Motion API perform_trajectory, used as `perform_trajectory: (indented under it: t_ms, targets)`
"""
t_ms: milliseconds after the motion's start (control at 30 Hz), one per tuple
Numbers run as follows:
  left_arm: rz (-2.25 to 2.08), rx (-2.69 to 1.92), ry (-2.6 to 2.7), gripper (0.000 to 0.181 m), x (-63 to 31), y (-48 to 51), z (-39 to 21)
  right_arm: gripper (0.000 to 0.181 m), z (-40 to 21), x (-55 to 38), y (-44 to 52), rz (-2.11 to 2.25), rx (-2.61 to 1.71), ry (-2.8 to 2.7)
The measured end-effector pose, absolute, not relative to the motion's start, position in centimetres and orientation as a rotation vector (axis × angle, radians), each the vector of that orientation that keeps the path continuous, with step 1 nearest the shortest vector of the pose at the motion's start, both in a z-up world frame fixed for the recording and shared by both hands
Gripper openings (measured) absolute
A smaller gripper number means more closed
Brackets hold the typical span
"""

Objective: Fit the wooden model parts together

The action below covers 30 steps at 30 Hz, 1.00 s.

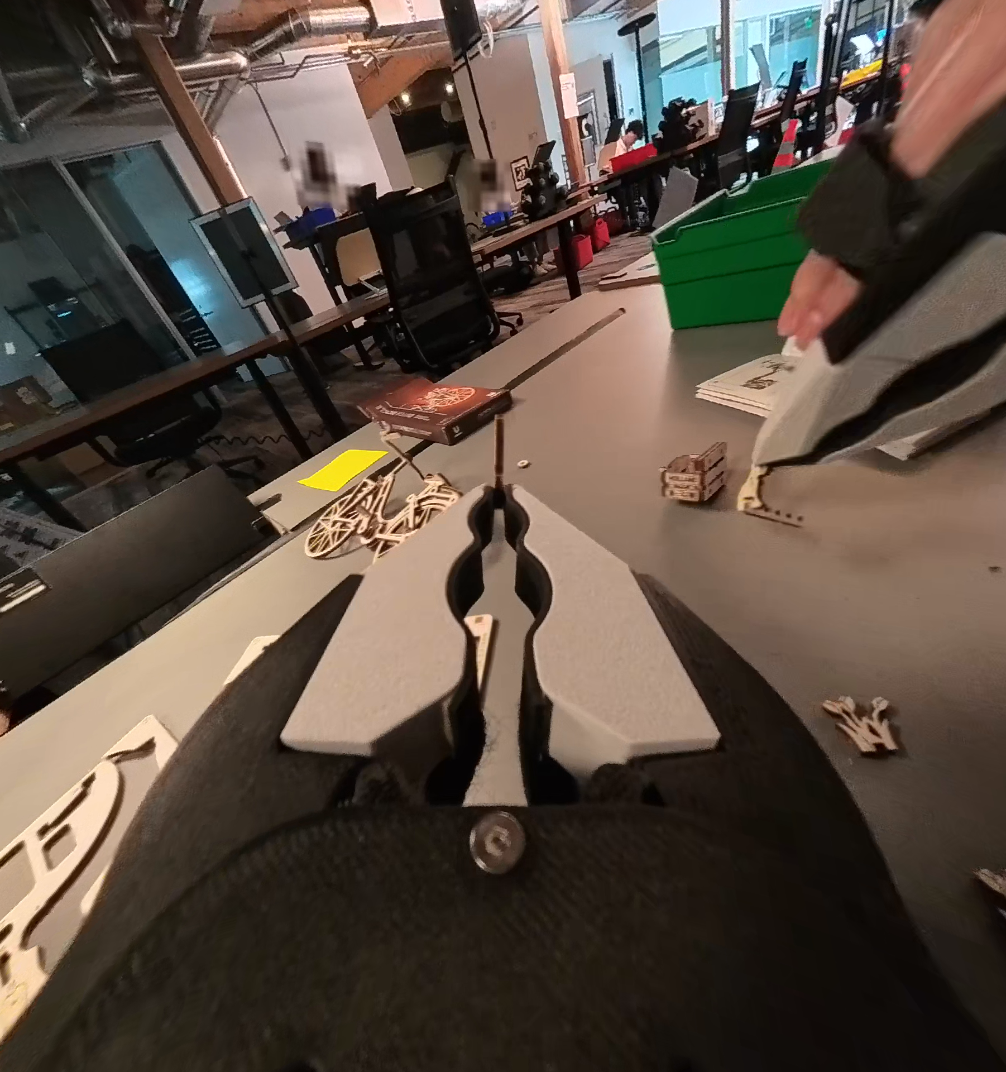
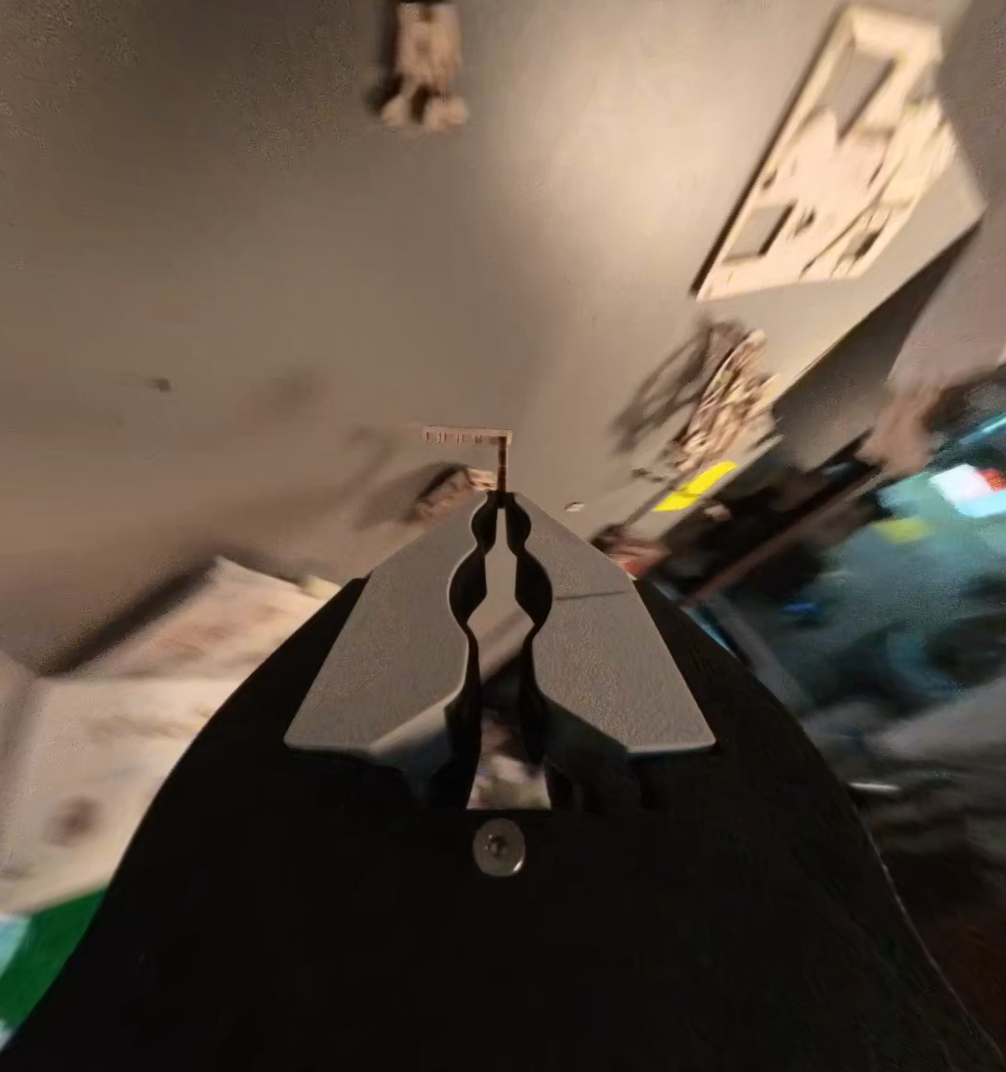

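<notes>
My left gripper (image 1: 499, 493) is shut on a thin dark wooden stick (image 1: 498, 449) that points up and away from its tips. My right gripper (image 2: 500, 496) is shut on a flat L-shaped wooden part (image 2: 477, 439) with a toothed edge. The right gripper also shows in the left wrist view (image 1: 760, 464), held by a hand, with that part (image 1: 764, 504) hanging just above the grey table (image 1: 721, 609). A wooden bicycle model (image 1: 379, 516) lies left of my left gripper. A small wooden crate model (image 1: 695, 478) stands between the two grippers. The right wrist view is blurred.
A dark box (image 1: 437, 409) lies beyond the bicycle, next to a yellow note (image 1: 344, 469). A green bin (image 1: 732, 261) and booklets (image 1: 744, 383) sit at the far right. Punched-out wooden sheets (image 1: 42, 858) lie near left. Small loose wooden pieces (image 1: 863, 725) lie near right. Spacing between my two grippers at the tips: around 12 cm.
</notes>
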<state>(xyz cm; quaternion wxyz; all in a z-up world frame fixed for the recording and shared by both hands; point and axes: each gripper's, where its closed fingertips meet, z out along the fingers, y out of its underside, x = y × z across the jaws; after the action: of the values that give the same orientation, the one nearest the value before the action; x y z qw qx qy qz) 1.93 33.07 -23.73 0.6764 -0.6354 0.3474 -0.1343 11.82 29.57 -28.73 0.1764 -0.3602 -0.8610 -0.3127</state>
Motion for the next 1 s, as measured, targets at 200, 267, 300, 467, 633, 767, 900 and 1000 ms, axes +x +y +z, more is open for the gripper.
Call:
perform_trajectory:
  t_ms: [200,267,300,467,633,767,900,1000]
  targets:
    - [-0.339,-1.457,0.691,0.001,0.3,33.9,-23.3,0.000,-29.5,11.1,27.9,-1.332,-0.150,-2.692]
    - [-0.361,-1.463,0.671,0.001,0.0,34.1,-23.3,0.000,-29.6,11.3,27.6,-1.350,-0.093,-2.705]
    - [-0.369,-1.467,0.664,0.001,0.0,34.1,-23.3,0.000,-29.7,11.2,27.5,-1.332,-0.084,-2.705]
    - [-0.364,-1.464,0.678,0.001,0.2,34.0,-23.3,0.001,-30.7,10.7,26.7,-1.346,0.088,-2.704]
    - [-0.340,-1.460,0.712,0.001,0.6,33.8,-23.5,0.000,-31.9,10.2,25.8,-1.377,0.187,-2.683]
    - [-0.343,-1.464,0.715,0.001,0.7,33.8,-23.6,0.001,-31.7,10.6,26.6,-1.399,0.113,-2.681]
    - [-0.336,-1.465,0.704,0.001,0.4,34.0,-23.5,0.000,-30.7,10.4,27.8,-1.428,0.046,-2.631]
    - [-0.305,-1.447,0.682,0.001,-0.4,34.1,-22.9,0.000,-29.9,10.1,28.5,-1.431,0.003,-2.606]
